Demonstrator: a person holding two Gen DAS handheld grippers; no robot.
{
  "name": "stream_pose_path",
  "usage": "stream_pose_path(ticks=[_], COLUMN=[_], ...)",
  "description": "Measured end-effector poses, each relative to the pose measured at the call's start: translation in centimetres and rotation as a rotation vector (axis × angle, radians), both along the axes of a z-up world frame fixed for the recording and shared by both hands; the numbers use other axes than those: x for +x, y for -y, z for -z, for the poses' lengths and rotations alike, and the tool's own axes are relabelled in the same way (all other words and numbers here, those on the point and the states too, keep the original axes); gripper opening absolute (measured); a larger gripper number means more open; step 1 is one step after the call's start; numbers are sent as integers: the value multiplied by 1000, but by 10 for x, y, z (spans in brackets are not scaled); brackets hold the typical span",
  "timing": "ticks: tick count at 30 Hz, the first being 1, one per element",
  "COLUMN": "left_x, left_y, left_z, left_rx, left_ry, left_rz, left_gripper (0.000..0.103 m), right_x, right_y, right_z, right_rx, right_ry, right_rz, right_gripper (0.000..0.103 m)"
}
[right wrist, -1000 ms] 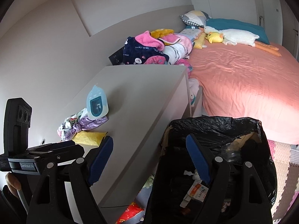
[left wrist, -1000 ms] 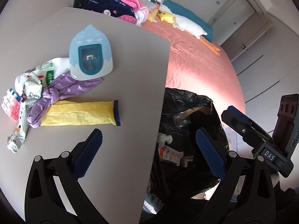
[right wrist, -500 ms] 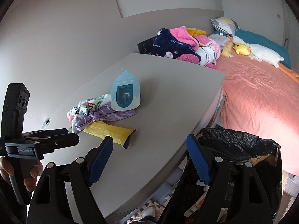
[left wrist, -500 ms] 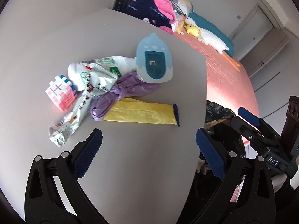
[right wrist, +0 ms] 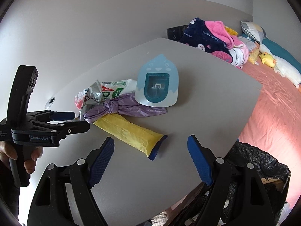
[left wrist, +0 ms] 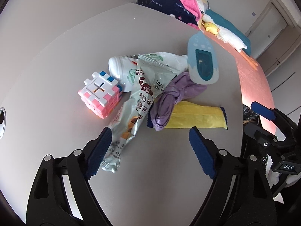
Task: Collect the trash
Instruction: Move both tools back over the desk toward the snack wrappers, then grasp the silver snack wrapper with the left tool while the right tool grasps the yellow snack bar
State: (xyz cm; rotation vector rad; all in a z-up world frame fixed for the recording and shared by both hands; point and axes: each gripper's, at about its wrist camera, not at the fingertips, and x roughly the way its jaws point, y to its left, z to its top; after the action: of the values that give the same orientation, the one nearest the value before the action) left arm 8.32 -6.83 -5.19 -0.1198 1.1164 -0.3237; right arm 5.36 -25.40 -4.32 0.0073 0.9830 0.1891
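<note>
A pile of trash lies on the grey table [left wrist: 65,56]: a pale green snack wrapper [left wrist: 131,109], a knotted purple bag [left wrist: 169,101], a yellow wrapper with blue ends [left wrist: 197,117] and a white printed bag [left wrist: 124,66]. My left gripper [left wrist: 150,150] is open just above the table, its left finger beside the snack wrapper's lower end. My right gripper [right wrist: 150,158] is open and empty above the table's near edge, just short of the yellow wrapper [right wrist: 131,133]. The black bin bag [right wrist: 254,169] hangs beside the table at lower right.
A pink, white and blue block toy [left wrist: 101,96] sits left of the wrappers. A light blue bird-shaped stand [left wrist: 203,62] stands behind the pile. A pink bed [right wrist: 272,103] with clothes and plush toys lies to the right. A cable hole [left wrist: 1,118] is at the table's left.
Both grippers have swung left from over the bin bag to over the table. The left gripper has come close to the trash pile. Both stay open.
</note>
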Motion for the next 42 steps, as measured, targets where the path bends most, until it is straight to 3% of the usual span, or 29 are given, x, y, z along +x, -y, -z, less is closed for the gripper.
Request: stream_pose_path(ticks=[3,15,22,27,29,32,42], left_x=[4,9,3,0,-1,-2,-17], left_y=[-6,-4,-14,-23,-29,-36,-40], left_z=[8,14,13,11,10,11,7], left_rx=[4,86,74,76,56,17,-61], left_ry=[-15,6,17,4,-5,-17,-30], left_rz=[-8,9,-35,-65,-88,-132,-192], left_gripper=[71,71,71,53,48,44,35], right_x=[8,37,46,43,41,37,20], right_y=[-7,-31,-55,-66,-71,-75,-76], right_z=[8,33,52,53,52,50,46], right_rx=[-13,-50,-108,-152,-157,-153,-13], right_ry=[-18,-60,-101,-96,-102,-112,-192], right_rz=[-33,-187,-295,-349,-370,-384,-387], right_gripper=[81,81,81,60,43,30,20])
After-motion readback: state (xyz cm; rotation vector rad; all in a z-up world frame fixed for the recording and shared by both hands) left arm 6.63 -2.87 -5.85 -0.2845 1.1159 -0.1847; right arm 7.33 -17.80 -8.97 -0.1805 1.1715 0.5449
